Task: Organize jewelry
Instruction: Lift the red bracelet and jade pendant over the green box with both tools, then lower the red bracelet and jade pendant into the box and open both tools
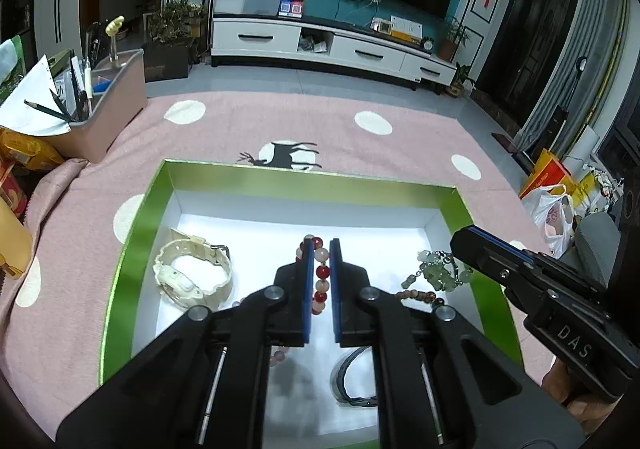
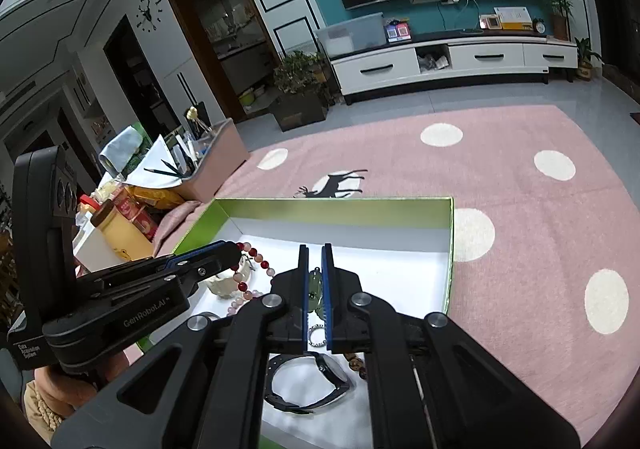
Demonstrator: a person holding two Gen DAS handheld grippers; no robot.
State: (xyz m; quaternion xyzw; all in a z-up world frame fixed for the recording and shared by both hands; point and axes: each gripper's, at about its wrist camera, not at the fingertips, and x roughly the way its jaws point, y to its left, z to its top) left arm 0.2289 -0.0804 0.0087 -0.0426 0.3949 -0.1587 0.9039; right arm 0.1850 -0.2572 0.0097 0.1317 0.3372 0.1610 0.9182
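A green box (image 1: 132, 241) with a white floor lies on the pink cloth and holds the jewelry. My left gripper (image 1: 321, 249) is shut on a red and pink bead bracelet (image 1: 322, 272), which also shows in the right wrist view (image 2: 256, 261). My right gripper (image 2: 315, 254) is shut on a pale green jade bracelet (image 2: 315, 289), which shows in the left wrist view (image 1: 438, 273) at the box's right side. A cream watch (image 1: 192, 275) lies at the left. A black watch (image 2: 308, 381) lies near me. A brown bead bracelet (image 1: 420, 295) lies beside the jade one.
A pink organizer bin (image 1: 100, 101) with pencils and papers stands at the back left. Snack packets and a yellow jar (image 2: 120, 229) crowd the left edge. The green box wall (image 2: 450, 261) borders the pink polka-dot cloth (image 2: 540, 249) on the right.
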